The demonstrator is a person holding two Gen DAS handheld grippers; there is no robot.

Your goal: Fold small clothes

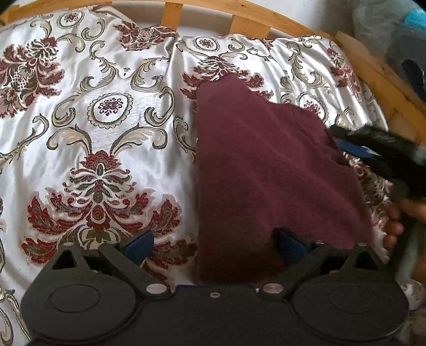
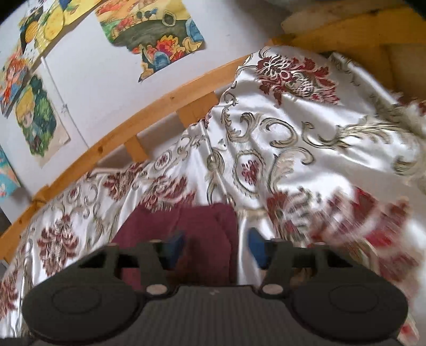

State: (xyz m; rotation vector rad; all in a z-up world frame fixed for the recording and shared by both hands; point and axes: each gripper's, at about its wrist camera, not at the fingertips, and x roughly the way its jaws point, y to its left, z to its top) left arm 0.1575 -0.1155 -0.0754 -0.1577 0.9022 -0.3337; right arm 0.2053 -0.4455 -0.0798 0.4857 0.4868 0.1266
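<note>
A maroon garment [image 1: 266, 170] lies folded on the patterned satin bedspread [image 1: 93, 119], right of centre in the left wrist view. My left gripper [image 1: 215, 243] is open just above the garment's near edge, its right finger over the cloth and its left finger over the bedspread. My right gripper [image 1: 372, 151] shows blurred at the garment's right edge in that view. In the right wrist view the right gripper [image 2: 217, 247] is open, with the maroon garment [image 2: 186, 229] between and below its blue pads [image 2: 257, 246]. Neither gripper holds anything.
The wooden bed frame [image 1: 266, 16] with slats runs along the far side and right of the bed. A wall with colourful drawings [image 2: 151, 29] rises behind the frame [image 2: 133, 122]. The bedspread [image 2: 306, 138] is wrinkled. A hand [image 1: 394, 226] shows at the right edge.
</note>
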